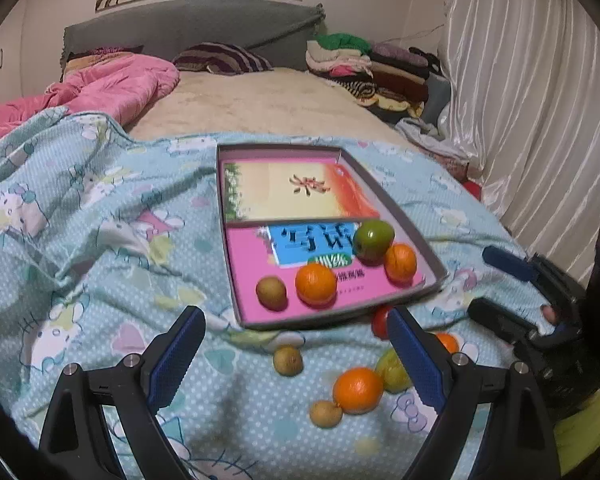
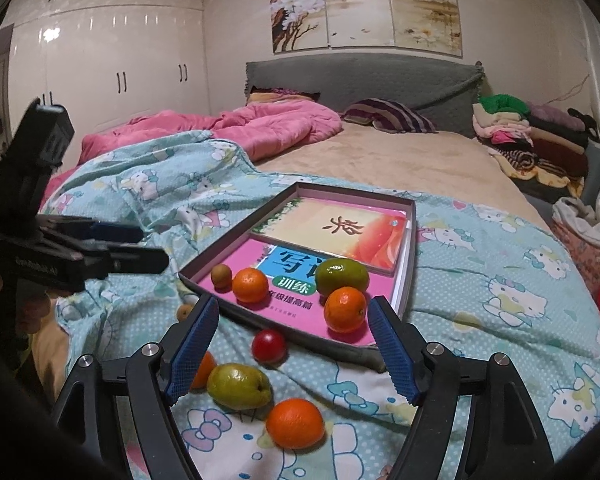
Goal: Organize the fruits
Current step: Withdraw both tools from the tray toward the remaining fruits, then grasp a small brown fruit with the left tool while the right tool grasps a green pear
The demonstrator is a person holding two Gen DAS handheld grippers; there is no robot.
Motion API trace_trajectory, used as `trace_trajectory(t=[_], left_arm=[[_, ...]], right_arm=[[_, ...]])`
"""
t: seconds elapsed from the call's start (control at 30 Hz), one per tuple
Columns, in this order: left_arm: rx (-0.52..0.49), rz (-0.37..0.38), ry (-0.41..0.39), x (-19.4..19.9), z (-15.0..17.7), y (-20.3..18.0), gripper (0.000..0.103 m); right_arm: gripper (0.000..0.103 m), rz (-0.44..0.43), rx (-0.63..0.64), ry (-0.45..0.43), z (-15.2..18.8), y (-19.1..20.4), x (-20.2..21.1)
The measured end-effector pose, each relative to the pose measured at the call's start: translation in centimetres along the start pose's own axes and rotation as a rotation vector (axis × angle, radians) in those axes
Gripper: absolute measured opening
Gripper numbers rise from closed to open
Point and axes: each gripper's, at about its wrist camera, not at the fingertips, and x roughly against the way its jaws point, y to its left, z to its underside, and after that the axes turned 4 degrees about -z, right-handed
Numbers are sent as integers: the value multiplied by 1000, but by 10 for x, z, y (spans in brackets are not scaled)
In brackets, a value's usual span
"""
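A shallow grey box (image 1: 404,216) (image 2: 406,276) lined with books lies on the blue cartoon sheet. It holds a green apple (image 1: 374,240) (image 2: 342,276), two oranges (image 1: 315,283) (image 2: 345,309) and a brown fruit (image 1: 271,292) (image 2: 221,275). In front of it on the sheet lie a red fruit (image 2: 269,345), a yellow-green pear (image 2: 239,385) (image 1: 390,374), an orange (image 1: 358,390) (image 2: 295,423) and two brown fruits (image 1: 288,360). My left gripper (image 1: 294,314) (image 2: 153,247) hangs open above these loose fruits. My right gripper (image 2: 293,304) (image 1: 479,279) is open over the red fruit, holding nothing.
A pink quilt (image 2: 236,128) and a striped pillow (image 2: 388,116) lie further up the bed. Folded clothes (image 2: 532,140) are stacked by the white curtain (image 1: 540,100) on the right. White wardrobes (image 2: 112,68) stand at the left. Another orange (image 2: 204,368) is half hidden behind my right gripper's finger.
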Motion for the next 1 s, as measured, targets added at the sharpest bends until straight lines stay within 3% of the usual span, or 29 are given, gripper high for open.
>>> trace_trajectory(t=[1.0], left_arm=[[-27,9,138,-10,54,-2,92]], right_arm=[[78,-53,110,112,25,34,-16]])
